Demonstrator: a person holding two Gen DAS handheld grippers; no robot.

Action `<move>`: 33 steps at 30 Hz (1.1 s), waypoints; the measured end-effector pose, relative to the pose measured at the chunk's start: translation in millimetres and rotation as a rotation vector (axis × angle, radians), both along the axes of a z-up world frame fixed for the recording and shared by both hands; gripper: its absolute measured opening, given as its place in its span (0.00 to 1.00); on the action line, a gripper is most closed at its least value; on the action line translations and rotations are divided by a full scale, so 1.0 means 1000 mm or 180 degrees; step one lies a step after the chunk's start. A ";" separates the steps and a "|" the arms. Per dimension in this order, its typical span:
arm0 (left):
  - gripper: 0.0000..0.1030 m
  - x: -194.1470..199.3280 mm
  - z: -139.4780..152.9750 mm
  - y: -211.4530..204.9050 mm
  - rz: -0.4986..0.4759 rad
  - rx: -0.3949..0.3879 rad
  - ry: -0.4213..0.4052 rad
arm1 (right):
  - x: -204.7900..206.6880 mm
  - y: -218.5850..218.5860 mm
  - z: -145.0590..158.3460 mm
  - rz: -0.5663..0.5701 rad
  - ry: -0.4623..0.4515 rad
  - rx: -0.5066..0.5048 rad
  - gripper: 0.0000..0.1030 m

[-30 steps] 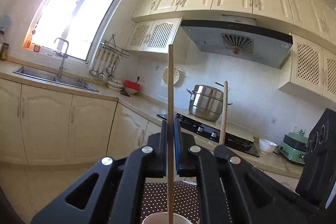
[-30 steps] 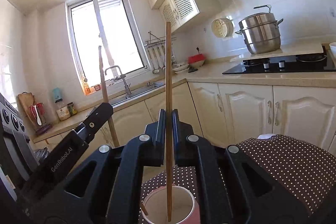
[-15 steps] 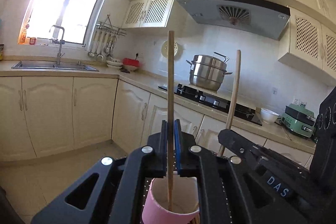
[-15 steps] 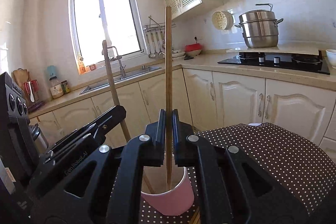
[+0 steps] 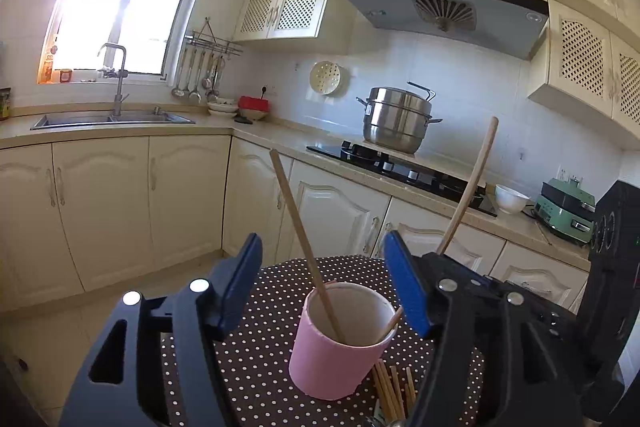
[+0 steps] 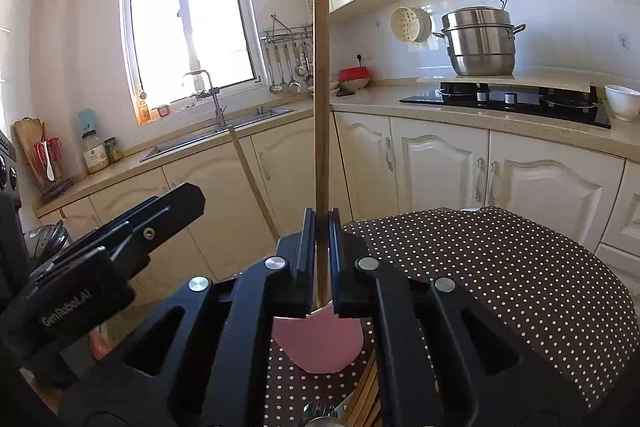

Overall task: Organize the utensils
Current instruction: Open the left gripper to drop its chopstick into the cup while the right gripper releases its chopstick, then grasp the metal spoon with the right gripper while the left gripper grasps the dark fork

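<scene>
Pink cup (image 5: pixel 340 343): it stood on the polka-dot tablecloth (image 5: pixel 260 359), low in your left wrist view, between the spread fingers of your left gripper (image 5: pixel 322 291).

Loose chopstick (image 5: pixel 306 247): its foot was in the cup and it leaned toward 11 o'clock, touching neither blue pad. Only the left view showed the cup's white interior and this contact.

Held chopstick (image 6: pixel 321 131): your right gripper (image 6: pixel 321 261) had its fingers pressed shut on it, the stick standing nearly upright toward 12 o'clock. In the left view the same stick (image 5: pixel 468 187) rose toward 1 o'clock from behind the right gripper's body (image 5: pixel 500 327), and a short length crossed the cup's rim at 3 o'clock.

Right view only: the cup (image 6: pixel 320 343) appeared as a pink wall below the closed fingers, its mouth hidden. The loose chopstick (image 6: pixel 252 179) slanted toward 11 o'clock, its lower end hidden. Your left gripper (image 6: pixel 120 247) showed side-on at 9 o'clock.

Spare chopsticks (image 5: pixel 390 387): a bundle lay on the cloth at 5 o'clock of the cup, cut off by the frame and the gripper; a count was not possible. In the right view they (image 6: pixel 364 391) showed only as slivers between the arms.

Whether the held stick's tip reached the cup's floor could not be told.

Background: steamer pot (image 5: pixel 398 121) on the hob, sink (image 5: pixel 112 119) under the window.
</scene>
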State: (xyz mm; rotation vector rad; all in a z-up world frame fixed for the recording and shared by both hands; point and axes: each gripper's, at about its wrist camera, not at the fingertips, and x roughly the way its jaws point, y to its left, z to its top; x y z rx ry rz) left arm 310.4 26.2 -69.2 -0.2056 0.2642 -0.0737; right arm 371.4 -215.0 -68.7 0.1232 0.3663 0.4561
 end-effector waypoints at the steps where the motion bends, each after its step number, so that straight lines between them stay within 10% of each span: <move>1: 0.65 -0.004 0.001 0.002 0.0009 -0.0003 -0.0011 | -0.001 0.000 0.000 -0.0001 0.0012 0.0001 0.07; 9: 0.72 -0.026 0.009 0.011 0.0017 -0.0059 0.0012 | -0.014 0.000 0.007 -0.0079 0.0048 -0.0022 0.13; 13: 0.75 -0.039 0.015 0.013 0.0023 -0.0063 0.0025 | -0.027 -0.008 0.015 -0.0139 -0.0032 0.0024 0.49; 25: 0.79 -0.076 0.010 -0.001 -0.0176 0.0053 0.0471 | -0.074 -0.046 0.029 -0.0231 -0.0047 -0.0138 0.57; 33: 0.79 -0.077 -0.022 -0.021 -0.0462 0.0226 0.1079 | -0.091 -0.046 -0.013 0.0009 0.0543 -0.0784 0.57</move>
